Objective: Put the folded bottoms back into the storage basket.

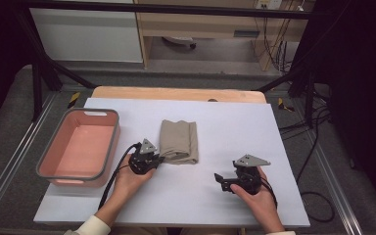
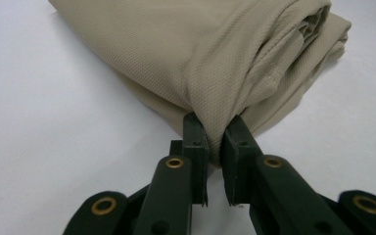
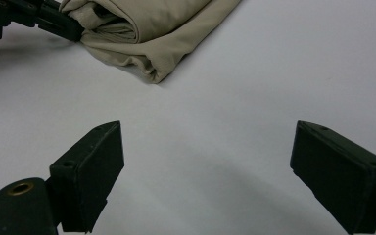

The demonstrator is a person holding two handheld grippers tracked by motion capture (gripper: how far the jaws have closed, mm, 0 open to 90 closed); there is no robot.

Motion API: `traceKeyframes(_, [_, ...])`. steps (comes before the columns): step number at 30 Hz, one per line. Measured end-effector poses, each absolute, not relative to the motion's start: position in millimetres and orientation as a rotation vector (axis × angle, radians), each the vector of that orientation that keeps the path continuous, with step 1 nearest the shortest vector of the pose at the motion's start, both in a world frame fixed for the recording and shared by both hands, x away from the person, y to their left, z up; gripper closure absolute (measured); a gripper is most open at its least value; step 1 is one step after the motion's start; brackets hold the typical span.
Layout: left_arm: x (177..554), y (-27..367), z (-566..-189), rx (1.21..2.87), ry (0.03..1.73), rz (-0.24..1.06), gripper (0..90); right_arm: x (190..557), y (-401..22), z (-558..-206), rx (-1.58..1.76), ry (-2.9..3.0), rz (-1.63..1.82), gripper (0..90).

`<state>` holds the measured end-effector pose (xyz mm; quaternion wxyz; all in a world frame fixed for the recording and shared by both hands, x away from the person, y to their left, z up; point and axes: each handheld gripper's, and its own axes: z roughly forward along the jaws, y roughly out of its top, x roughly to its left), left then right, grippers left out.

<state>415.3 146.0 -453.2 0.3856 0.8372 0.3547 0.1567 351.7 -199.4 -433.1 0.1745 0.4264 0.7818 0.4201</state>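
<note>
White table point(image 1: 225, 127); one folded cloth point(image 1: 178, 141); one pink bin point(image 1: 78, 147)

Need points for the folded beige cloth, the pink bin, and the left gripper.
folded beige cloth point(image 1: 178, 139), high view, middle of its top face.
pink bin point(image 1: 108, 142), high view, grey rim on its right side.
left gripper point(image 2: 215, 139), left gripper view, between its fingers, which are shut on the cloth's corner.
</note>
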Motion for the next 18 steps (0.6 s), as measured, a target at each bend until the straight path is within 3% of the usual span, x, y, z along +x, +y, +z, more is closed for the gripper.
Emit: traceKeyframes(18, [375.0, 163.6, -448.5, 2.189, 0.858, 0.312, 82.4, 345.4, -182.0, -431.1, 1.179, 2.27, 1.19, 14.4])
